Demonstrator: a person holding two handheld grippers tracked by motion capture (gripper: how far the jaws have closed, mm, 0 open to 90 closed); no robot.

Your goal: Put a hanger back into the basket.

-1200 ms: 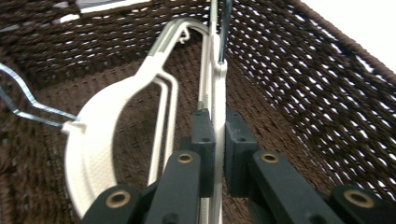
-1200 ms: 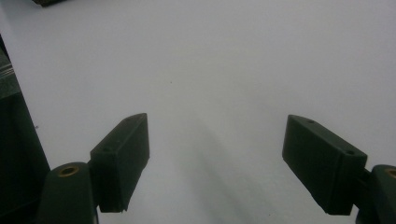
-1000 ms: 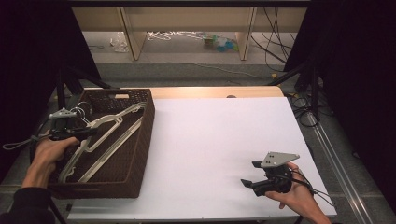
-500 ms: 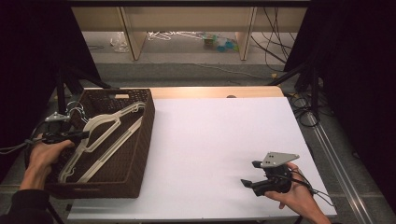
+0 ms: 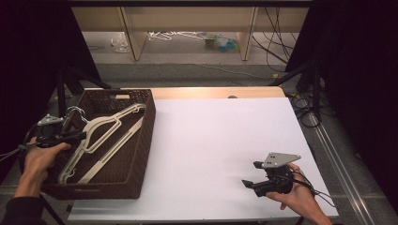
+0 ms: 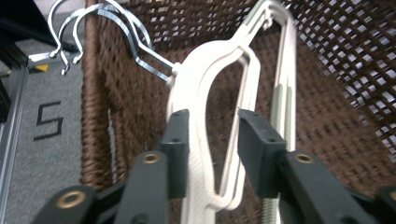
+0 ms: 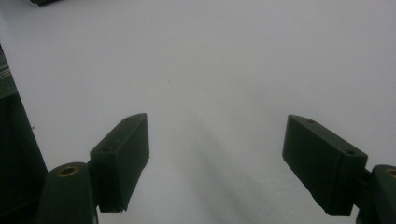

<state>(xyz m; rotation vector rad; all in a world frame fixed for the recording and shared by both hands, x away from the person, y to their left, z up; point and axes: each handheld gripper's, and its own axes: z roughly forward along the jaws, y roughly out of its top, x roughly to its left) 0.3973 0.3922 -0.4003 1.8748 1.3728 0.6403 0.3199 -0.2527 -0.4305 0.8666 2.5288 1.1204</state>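
Observation:
A dark wicker basket (image 5: pixel 149 123) at the table's left holds cream plastic hangers (image 5: pixel 101 133) with metal hooks (image 5: pixel 75 112). My left gripper (image 5: pixel 77 136) reaches in over the basket's left rim. In the left gripper view its jaws (image 6: pixel 212 140) have just been opening. They stand apart around the curved shoulder of a cream hanger (image 6: pixel 205 70), and a gap shows on the right pad's side. My right gripper (image 5: pixel 251 174) rests in a hand on the white table near the front right. Its jaws (image 7: pixel 217 154) are wide open with nothing between them.
The white tabletop (image 5: pixel 220 140) stretches between the basket and the right hand. Woven basket wall (image 6: pixel 327 116) rises close behind the hangers. Black stands (image 5: pixel 61 93) are beside the basket. Cables (image 5: pixel 300 105) lie off the table's right edge.
The left gripper's jaws have spread apart around the hanger, and the left hand has drawn back slightly toward the basket's left rim. The right hand has kept still.

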